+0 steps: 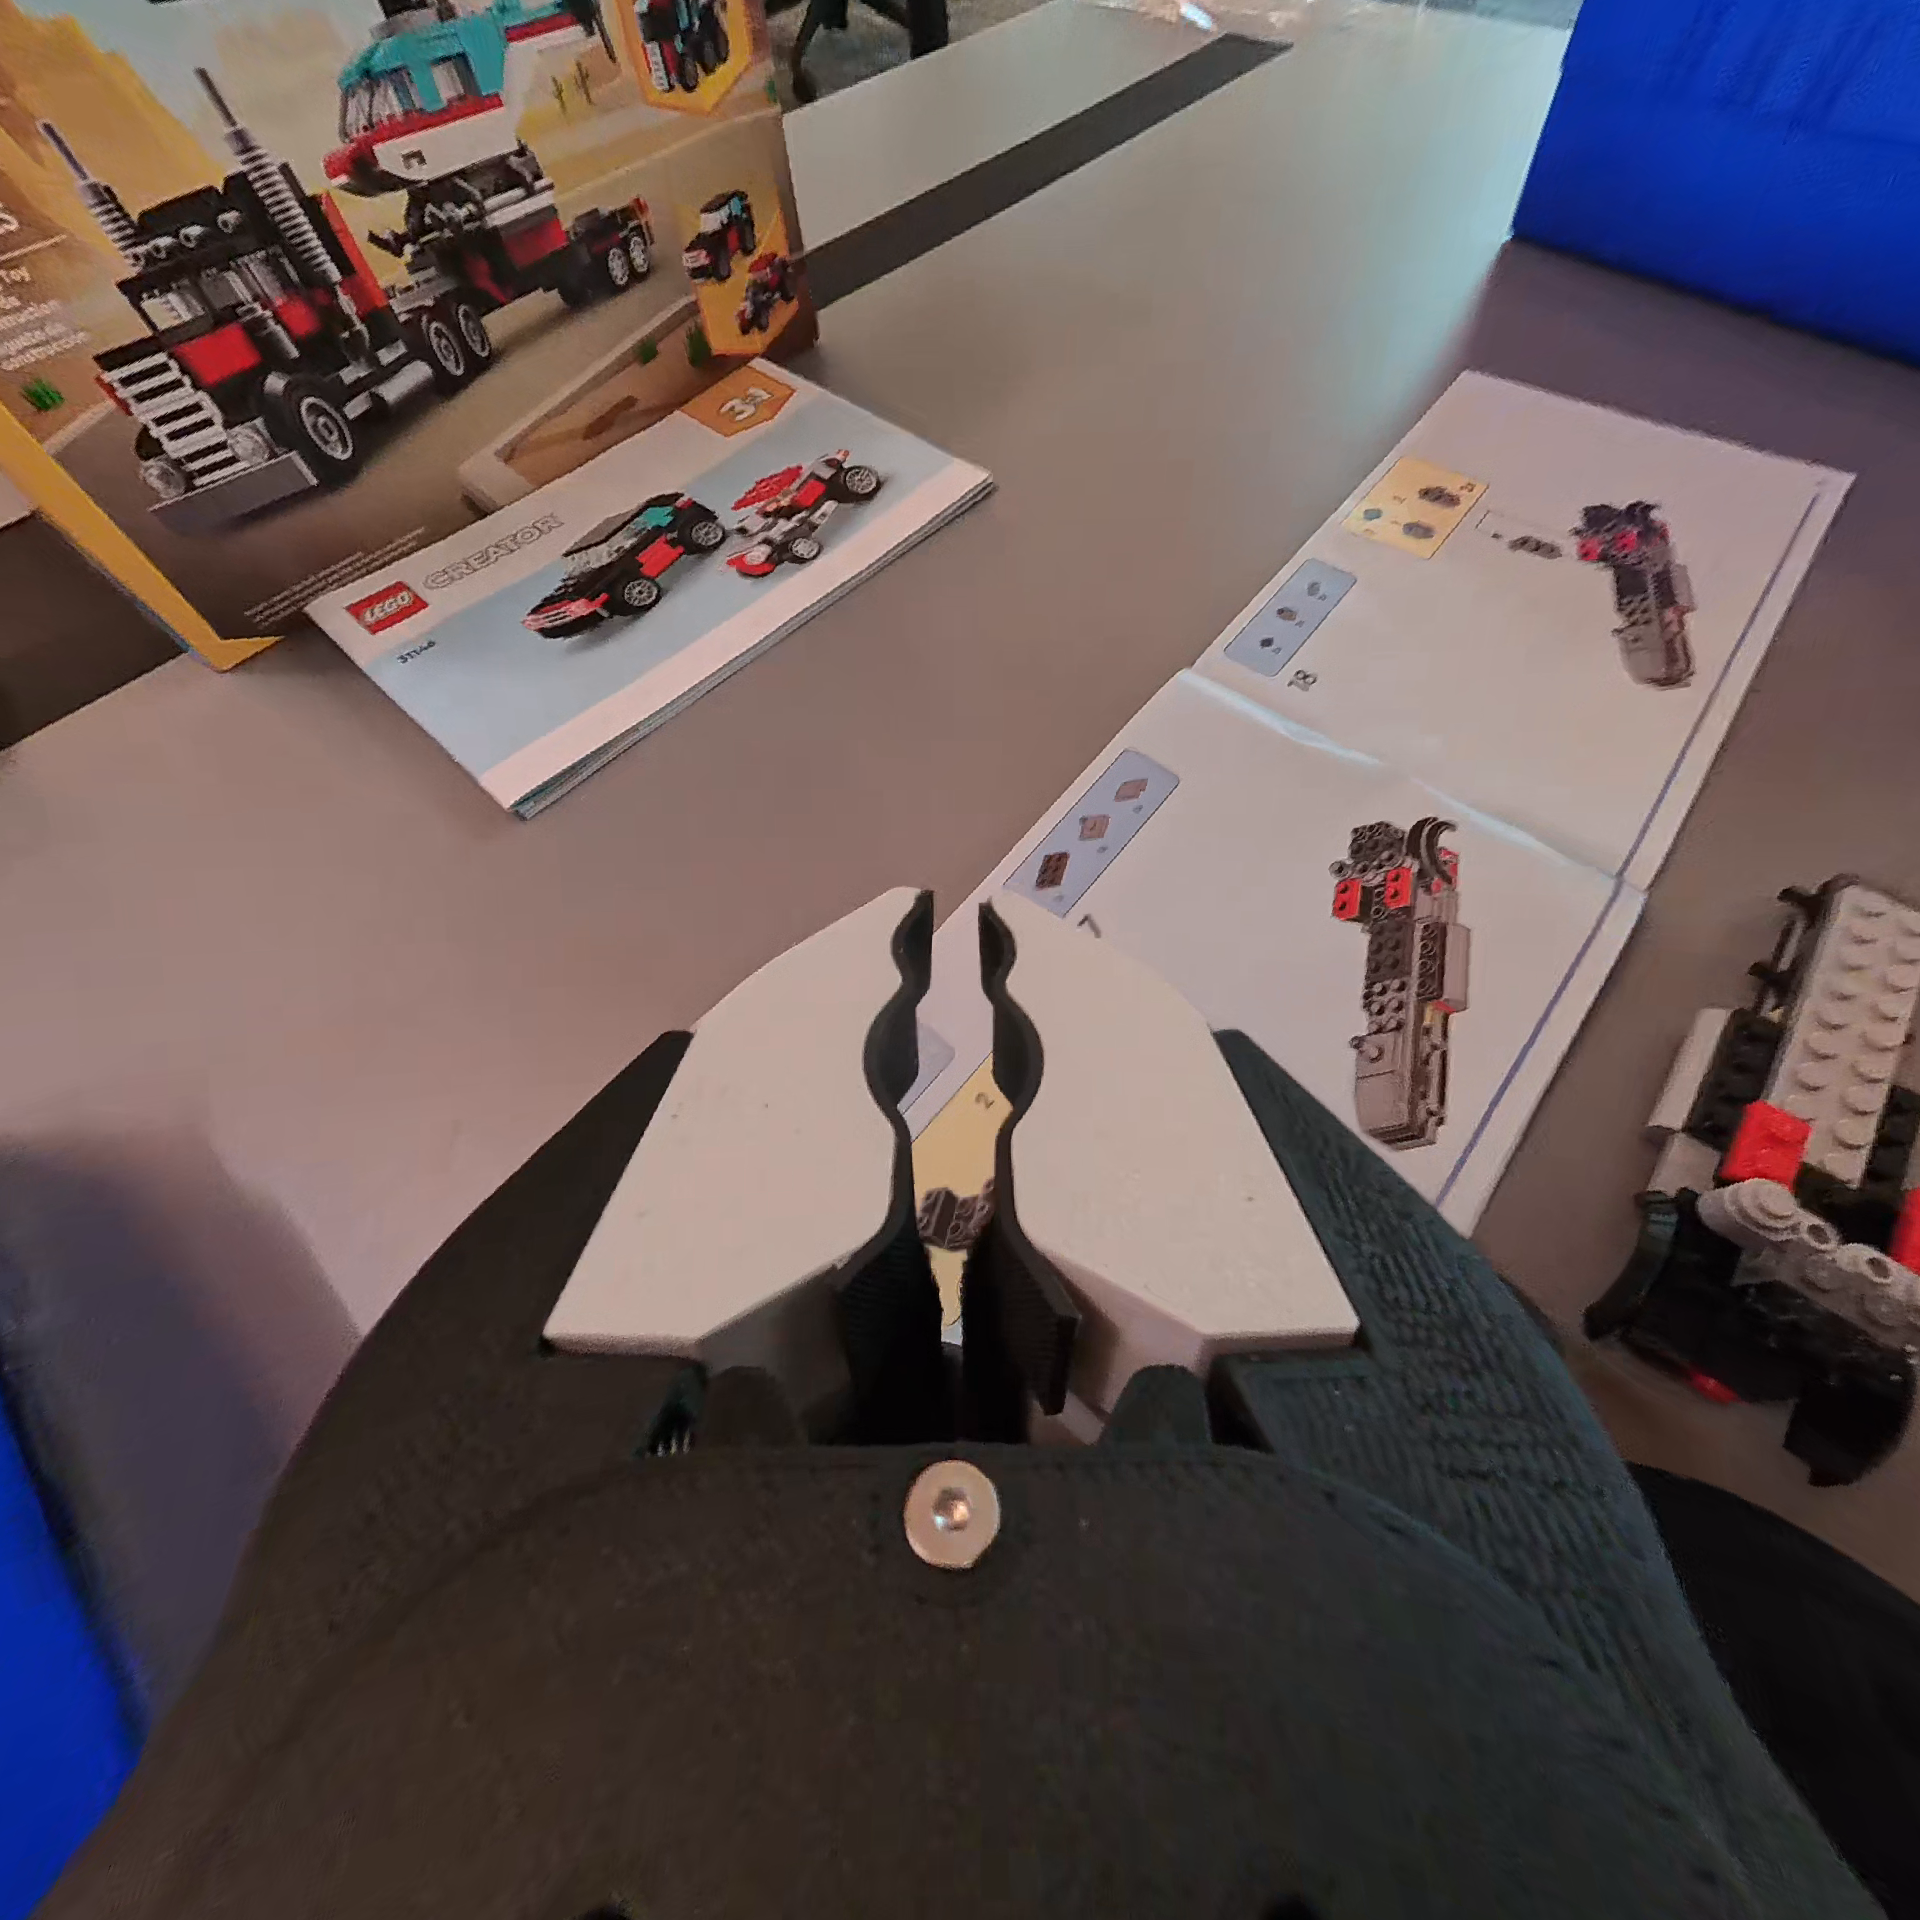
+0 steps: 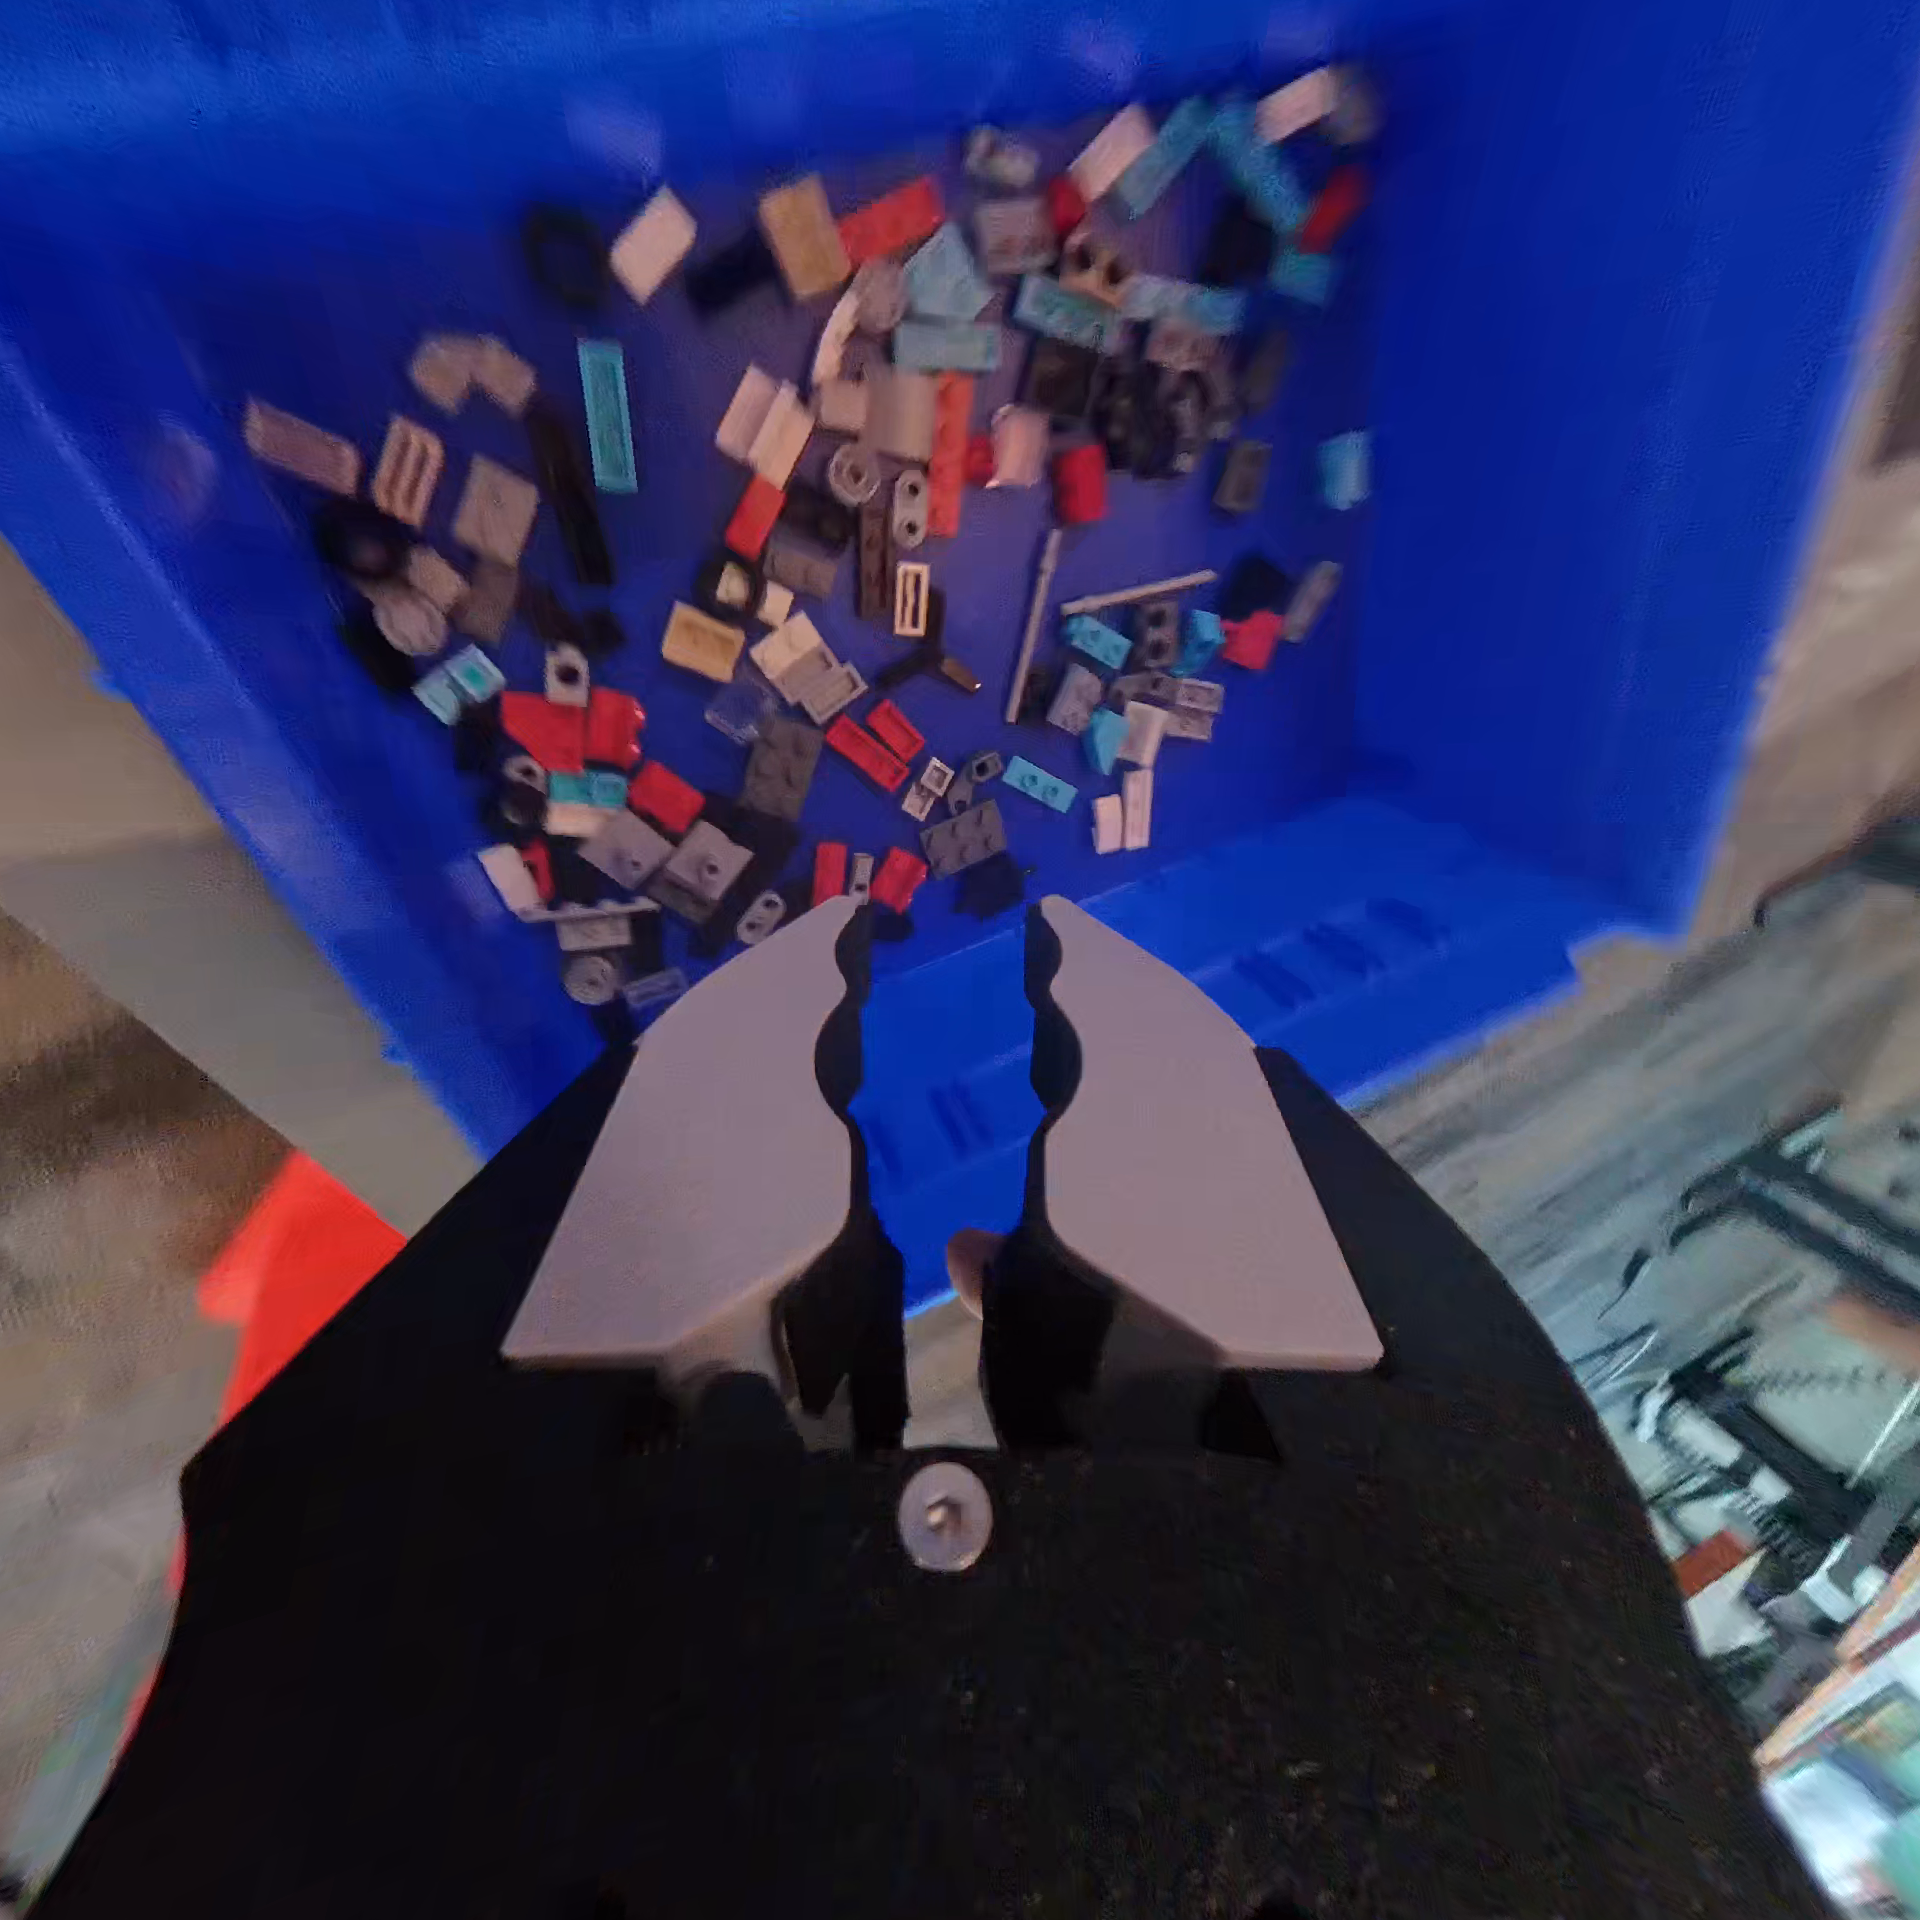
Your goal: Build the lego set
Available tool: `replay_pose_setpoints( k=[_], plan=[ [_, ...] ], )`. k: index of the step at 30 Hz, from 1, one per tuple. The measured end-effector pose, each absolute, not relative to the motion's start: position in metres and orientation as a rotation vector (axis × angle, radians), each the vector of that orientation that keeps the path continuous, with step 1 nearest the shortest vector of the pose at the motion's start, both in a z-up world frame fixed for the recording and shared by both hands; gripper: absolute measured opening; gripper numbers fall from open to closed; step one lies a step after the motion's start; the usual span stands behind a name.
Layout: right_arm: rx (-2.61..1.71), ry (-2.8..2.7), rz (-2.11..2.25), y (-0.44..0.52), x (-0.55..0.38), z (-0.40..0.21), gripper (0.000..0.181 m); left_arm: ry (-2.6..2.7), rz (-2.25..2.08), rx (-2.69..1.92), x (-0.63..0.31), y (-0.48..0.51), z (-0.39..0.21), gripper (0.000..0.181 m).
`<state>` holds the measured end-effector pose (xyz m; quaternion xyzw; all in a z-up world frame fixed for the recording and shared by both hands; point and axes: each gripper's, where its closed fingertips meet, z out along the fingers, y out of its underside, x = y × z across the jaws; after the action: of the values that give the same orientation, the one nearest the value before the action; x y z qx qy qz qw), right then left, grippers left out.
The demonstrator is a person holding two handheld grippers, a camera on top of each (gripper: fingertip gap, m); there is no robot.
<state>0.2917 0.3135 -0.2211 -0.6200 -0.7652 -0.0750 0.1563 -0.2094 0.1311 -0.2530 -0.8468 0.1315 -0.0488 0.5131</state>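
In the left wrist view my left gripper (image 1: pixel 954 914) hovers over the near end of the open instruction booklet (image 1: pixel 1455 727). Its jaws stand a narrow gap apart with nothing between them. The part-built model (image 1: pixel 1808 1153), black, grey and red, lies on the grey table (image 1: pixel 312 883) at the right. In the right wrist view my right gripper (image 2: pixel 945 920) is open and empty, above the near rim of a blue bin (image 2: pixel 1558 520). Several loose bricks (image 2: pixel 831 540) in red, grey, black, white and teal lie scattered on the bin floor.
The set's box (image 1: pixel 343 260) stands at the back left with a closed booklet (image 1: pixel 665 582) lying in front of it. A blue bin wall (image 1: pixel 1725 156) shows at the back right. An orange-red object (image 2: pixel 301 1278) and blurred clutter lie beside the bin. The tips of one gripper are about 55 cm away from the tips of the other.
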Motion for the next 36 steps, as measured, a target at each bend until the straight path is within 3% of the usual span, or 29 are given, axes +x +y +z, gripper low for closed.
replay_pose_setpoints(
  k=[7, 23, 30, 36],
  plan=[
    [-1.880, -2.609, -0.296, 0.344, 0.308, -0.290, 0.041, 0.326, -0.075, -2.097, -0.217, 0.129, -0.268, 0.009],
    [-2.028, -2.625, -0.271, 0.345, 0.306, -0.304, 0.032, 0.408, -0.058, -2.129, -0.209, 0.129, -0.276, 0.009],
    [-2.004, -2.545, -0.227, 0.343, 0.296, -0.296, 0.024, 0.425, -0.052, -2.107, -0.207, 0.129, -0.271, 0.009],
    [-1.875, -2.342, -0.192, 0.329, 0.250, -0.231, 0.024, 0.430, -0.053, -2.069, -0.204, 0.128, -0.262, 0.010]
  ],
)
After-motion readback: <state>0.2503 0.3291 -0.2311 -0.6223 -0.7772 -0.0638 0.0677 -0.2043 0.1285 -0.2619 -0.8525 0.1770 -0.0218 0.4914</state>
